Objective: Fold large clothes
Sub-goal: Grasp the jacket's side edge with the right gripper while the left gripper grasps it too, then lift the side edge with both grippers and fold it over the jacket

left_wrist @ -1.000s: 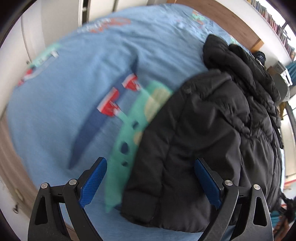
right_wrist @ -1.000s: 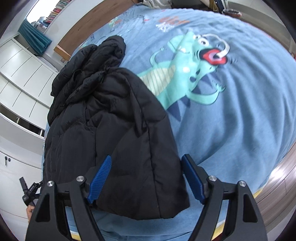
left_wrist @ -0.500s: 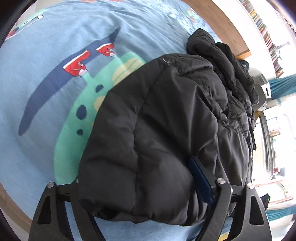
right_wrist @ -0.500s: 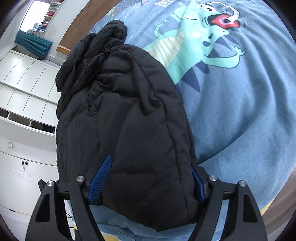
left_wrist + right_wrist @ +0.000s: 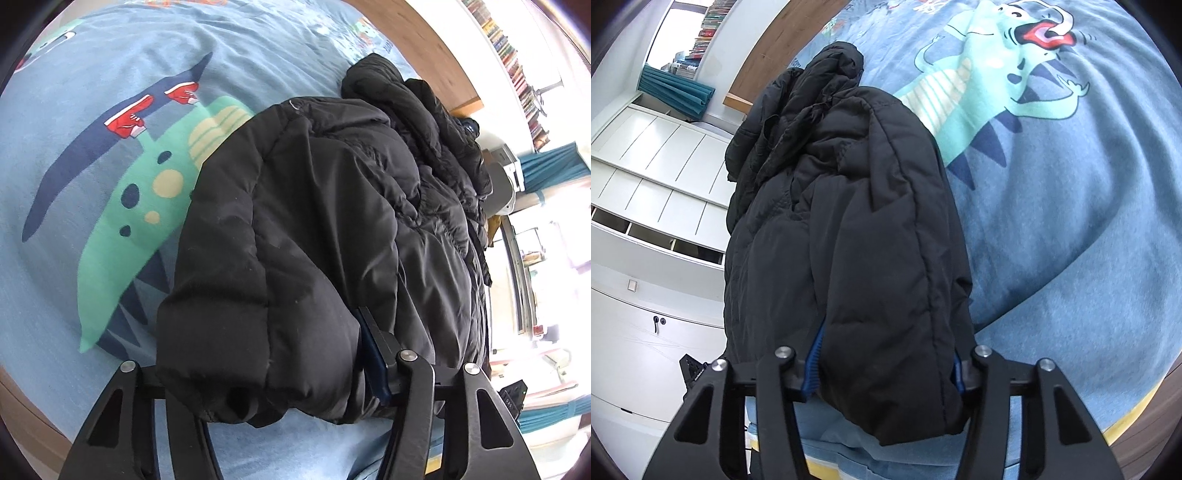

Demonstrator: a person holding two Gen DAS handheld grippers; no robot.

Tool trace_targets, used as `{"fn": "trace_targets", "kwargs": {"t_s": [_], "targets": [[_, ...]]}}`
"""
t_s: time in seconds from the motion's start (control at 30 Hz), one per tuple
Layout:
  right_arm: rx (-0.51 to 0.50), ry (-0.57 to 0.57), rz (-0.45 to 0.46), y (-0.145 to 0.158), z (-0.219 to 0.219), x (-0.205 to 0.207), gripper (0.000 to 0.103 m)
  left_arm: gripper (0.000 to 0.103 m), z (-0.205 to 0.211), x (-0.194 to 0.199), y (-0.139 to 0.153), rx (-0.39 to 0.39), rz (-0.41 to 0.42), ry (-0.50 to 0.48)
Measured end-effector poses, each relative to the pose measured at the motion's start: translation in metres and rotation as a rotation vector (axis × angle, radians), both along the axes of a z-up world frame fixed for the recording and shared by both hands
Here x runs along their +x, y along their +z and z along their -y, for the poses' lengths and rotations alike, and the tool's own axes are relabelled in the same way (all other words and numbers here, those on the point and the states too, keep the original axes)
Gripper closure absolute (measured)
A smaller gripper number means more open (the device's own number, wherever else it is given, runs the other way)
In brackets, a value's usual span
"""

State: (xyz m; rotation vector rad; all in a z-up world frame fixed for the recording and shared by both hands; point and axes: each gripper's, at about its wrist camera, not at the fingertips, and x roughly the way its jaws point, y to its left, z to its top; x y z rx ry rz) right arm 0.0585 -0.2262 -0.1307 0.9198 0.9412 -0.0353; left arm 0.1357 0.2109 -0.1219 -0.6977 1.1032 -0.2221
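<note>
On the bed (image 5: 92, 55), both tongs, apart a second ago, are closing around the black jacket's (image 5: 303, 229) near hem, ready to fold.

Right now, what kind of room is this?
Probably a child's bedroom. A black jacket lies on a bed with a blue dinosaur cover. White cupboards stand beside the bed, and a shelf of books runs along the wall.

No legible txt anywhere.
</note>
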Motion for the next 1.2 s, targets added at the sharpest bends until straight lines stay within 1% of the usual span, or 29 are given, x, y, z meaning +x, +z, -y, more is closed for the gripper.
{"fn": "trace_targets", "kwargs": {"t_s": [0.03, 0.13, 0.27, 0.4, 0.47, 0.5, 0.53, 0.6, 0.7, 0.83, 0.9, 1.07, 1.2], "targets": [[0.005, -0.001, 0.003, -0.001, 0.000, -0.001, 0.054, 0.048, 0.001, -0.001, 0.000, 0.002, 0.000, 0.000], [0.011, -0.005, 0.005, -0.004, 0.000, -0.002, 0.054, 0.054, 0.003, -0.003, 0.001, 0.007, 0.000, 0.003], [0.003, 0.004, 0.005, -0.005, -0.001, 0.000, 0.055, 0.065, 0.000, -0.007, 0.000, -0.004, -0.003, 0.017], [0.010, -0.006, 0.013, -0.007, 0.001, -0.002, 0.065, 0.076, -0.001, -0.009, 0.002, -0.018, -0.001, 0.029], [0.010, -0.013, 0.015, -0.009, 0.001, -0.004, 0.069, 0.080, 0.001, -0.010, 0.004, -0.020, 0.003, 0.030], [0.011, -0.014, 0.017, -0.009, 0.000, -0.004, 0.073, 0.082, 0.001, -0.010, 0.005, -0.022, 0.004, 0.032], [0.011, -0.014, 0.022, -0.008, -0.001, -0.003, 0.077, 0.082, 0.002, -0.010, 0.006, -0.029, 0.006, 0.033], [0.007, -0.011, 0.030, -0.005, -0.001, -0.004, 0.081, 0.084, 0.001, -0.011, 0.010, -0.053, 0.009, 0.042], [-0.010, 0.007, 0.045, 0.006, -0.003, -0.002, 0.084, 0.086, -0.002, -0.012, 0.017, -0.102, 0.025, 0.055], [-0.013, 0.008, 0.084, 0.027, 0.001, -0.002, 0.085, 0.087, -0.004, -0.008, 0.038, -0.151, 0.065, 0.046], [0.006, -0.011, 0.120, 0.040, 0.005, -0.002, 0.086, 0.087, -0.006, -0.003, 0.051, -0.177, 0.088, 0.041], [0.039, -0.038, 0.207, 0.071, 0.012, 0.004, 0.088, 0.087, -0.010, 0.014, 0.093, -0.228, 0.164, 0.031], [0.055, -0.061, 0.293, 0.107, 0.021, 0.016, 0.088, 0.087, -0.011, 0.029, 0.131, -0.244, 0.245, 0.012]]}}
